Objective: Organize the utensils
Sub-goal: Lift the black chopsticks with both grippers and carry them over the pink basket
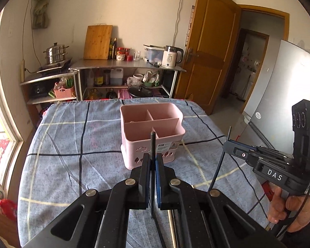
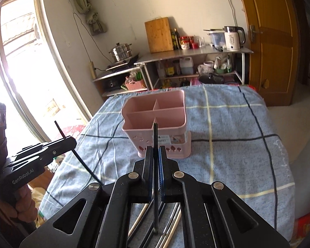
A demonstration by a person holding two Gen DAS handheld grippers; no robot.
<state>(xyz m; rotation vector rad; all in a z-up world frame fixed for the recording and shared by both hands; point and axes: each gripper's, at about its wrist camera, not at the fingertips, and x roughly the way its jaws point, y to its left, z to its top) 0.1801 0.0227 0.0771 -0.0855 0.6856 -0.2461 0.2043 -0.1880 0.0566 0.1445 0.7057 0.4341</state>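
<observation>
A pink divided utensil basket (image 1: 153, 132) stands on the blue checked cloth; it also shows in the right wrist view (image 2: 155, 122). Its compartments look empty. My left gripper (image 1: 153, 157) is shut on a thin black utensil handle (image 1: 153, 142) that stands upright just in front of the basket. My right gripper (image 2: 155, 150) is shut on another thin black utensil handle (image 2: 155, 136), also upright before the basket. Each gripper shows in the other's view: the right one (image 1: 229, 144) at the right, the left one (image 2: 69, 141) at the left. More metal utensils (image 2: 167, 223) lie below the right gripper.
The table with the blue checked cloth (image 1: 72, 144) fills the foreground. Behind it stands a metal shelf (image 1: 128, 65) with a cutting board, bottles, a kettle and a steamer pot. A wooden door (image 1: 208, 47) and a fridge (image 1: 283, 95) are at the right.
</observation>
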